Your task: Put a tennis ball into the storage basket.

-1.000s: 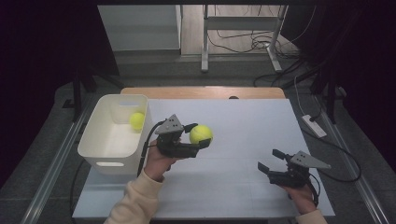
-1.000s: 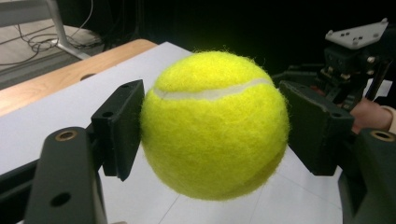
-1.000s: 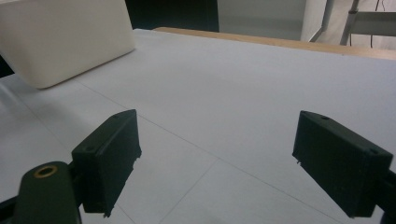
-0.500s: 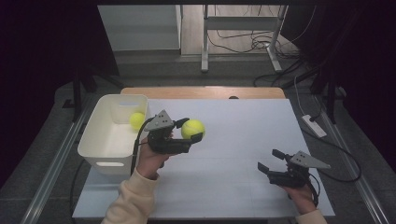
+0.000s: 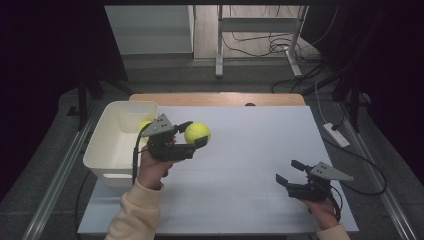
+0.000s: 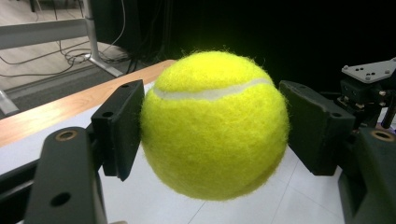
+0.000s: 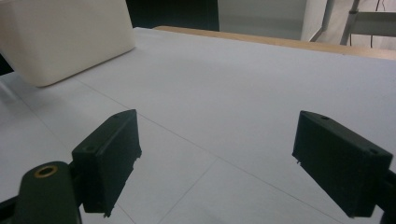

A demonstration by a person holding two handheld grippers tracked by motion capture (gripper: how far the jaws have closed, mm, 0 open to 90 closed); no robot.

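Observation:
A yellow tennis ball [image 5: 197, 133] hangs above the white table, just right of the white bin [image 5: 107, 150]. My left gripper [image 5: 196, 135] is shut on it, one pad on each side. In the left gripper view the ball [image 6: 215, 126] sits squeezed between the two black pads [image 6: 119, 126]. A second yellow ball [image 5: 144, 125] lies inside the bin, partly hidden behind the gripper's grey plate. My right gripper [image 5: 287, 171] rests low near the table's front right, open, nothing between its jaws. The right gripper view shows bare tabletop between its fingers [image 7: 109, 154].
The white tabletop [image 5: 250, 145] spreads between the two hands, with a wooden strip [image 5: 215, 98] along its far edge. The bin's side wall [image 7: 65, 37] shows far left in the right gripper view. Cables and metal stand legs [image 5: 219, 45] lie on the floor beyond.
My left gripper has carried the ball leftward toward the bin and a little higher. The right gripper has stayed where it was.

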